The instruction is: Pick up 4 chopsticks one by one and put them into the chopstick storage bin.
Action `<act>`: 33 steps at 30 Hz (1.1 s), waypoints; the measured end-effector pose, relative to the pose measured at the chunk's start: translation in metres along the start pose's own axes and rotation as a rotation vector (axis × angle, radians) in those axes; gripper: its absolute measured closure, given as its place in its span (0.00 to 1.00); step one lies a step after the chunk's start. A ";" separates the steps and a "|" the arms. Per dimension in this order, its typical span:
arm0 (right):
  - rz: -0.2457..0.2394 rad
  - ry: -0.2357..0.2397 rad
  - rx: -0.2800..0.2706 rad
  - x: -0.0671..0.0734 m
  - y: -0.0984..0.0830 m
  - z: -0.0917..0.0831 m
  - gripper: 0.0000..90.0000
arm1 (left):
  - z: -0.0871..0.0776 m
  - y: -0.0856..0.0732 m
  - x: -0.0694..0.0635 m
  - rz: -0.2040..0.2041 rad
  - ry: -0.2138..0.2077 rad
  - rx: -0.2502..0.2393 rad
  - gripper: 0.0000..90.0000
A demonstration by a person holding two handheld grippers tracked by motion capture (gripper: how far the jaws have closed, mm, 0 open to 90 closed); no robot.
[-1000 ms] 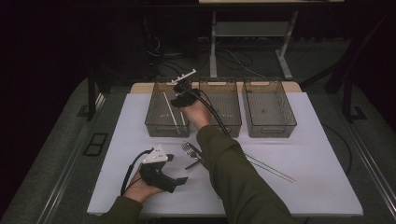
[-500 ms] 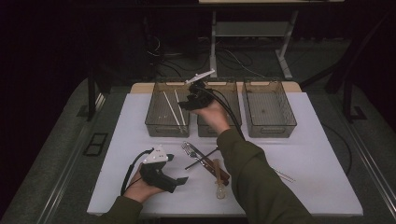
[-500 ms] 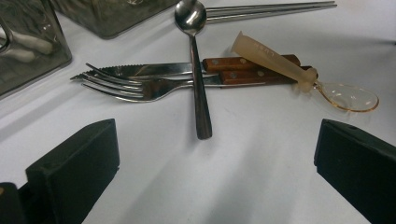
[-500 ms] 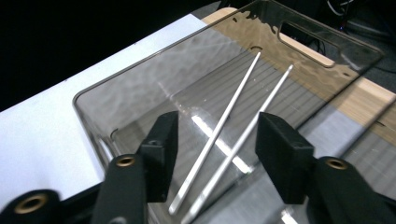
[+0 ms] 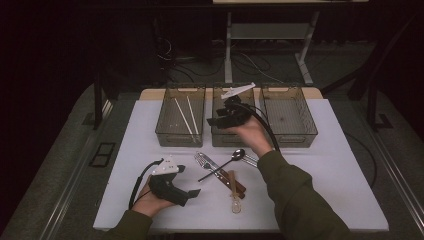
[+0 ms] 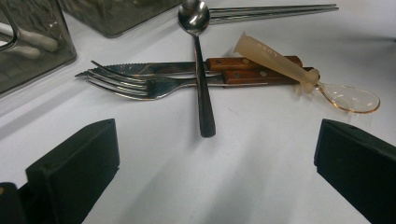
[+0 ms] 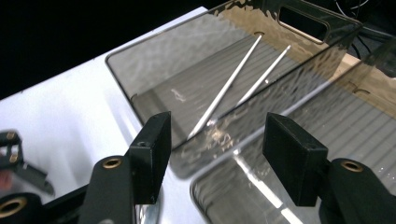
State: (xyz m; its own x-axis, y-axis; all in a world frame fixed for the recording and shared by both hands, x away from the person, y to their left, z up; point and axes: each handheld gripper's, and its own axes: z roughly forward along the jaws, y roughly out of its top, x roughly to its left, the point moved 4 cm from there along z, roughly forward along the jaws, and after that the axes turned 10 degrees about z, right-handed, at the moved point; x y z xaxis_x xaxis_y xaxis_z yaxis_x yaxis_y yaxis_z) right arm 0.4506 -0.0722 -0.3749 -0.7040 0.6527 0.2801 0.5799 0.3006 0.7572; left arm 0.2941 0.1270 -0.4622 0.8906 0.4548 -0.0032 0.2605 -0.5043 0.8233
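Sorting cutlery into bins

The right gripper hangs over the middle bin, jaws parted, just opening, and empty; chopsticks lie in the left bin. The left gripper rests wide open, empty, facing the fork and spoon.

Between the matt black fingers – a glossy steel spoon, wood-handled knife, translucent plastic spoon – smooth white counter.

Cutlery pile blocks mid-table; right side free.
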 end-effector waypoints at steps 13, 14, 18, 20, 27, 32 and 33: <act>-0.027 0.020 -0.007 -0.006 -0.041 -0.043 0.45 | 0.001 0.001 0.000 0.003 0.009 0.009 0.00; -0.024 0.021 -0.011 -0.008 -0.044 -0.047 0.45 | 0.001 0.000 0.001 0.000 0.011 0.010 0.00; -0.018 0.024 -0.011 -0.014 -0.061 -0.058 0.44 | 0.001 -0.001 0.001 0.003 0.012 0.018 0.00; -0.016 0.025 -0.014 -0.016 -0.069 -0.064 0.44 | 0.001 0.000 0.001 0.000 0.015 0.013 0.00; -0.007 0.027 -0.001 -0.023 -0.098 -0.080 0.44 | 0.001 0.000 0.001 -0.001 0.021 0.014 0.00; -0.018 0.006 0.023 -0.031 -0.121 -0.097 0.45 | 0.001 -0.001 0.001 0.002 0.024 0.021 0.00; -0.020 0.000 0.033 -0.033 -0.125 -0.100 0.44 | 0.001 -0.001 0.002 0.002 0.024 0.024 0.00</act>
State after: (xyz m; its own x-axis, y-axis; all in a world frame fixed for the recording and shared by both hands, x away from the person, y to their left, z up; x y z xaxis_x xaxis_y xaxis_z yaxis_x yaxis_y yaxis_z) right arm 0.3606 -0.2012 -0.4195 -0.7153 0.6466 0.2652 0.5791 0.3359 0.7429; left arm 0.2956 0.1275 -0.4633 0.8823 0.4706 0.0125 0.2673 -0.5226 0.8096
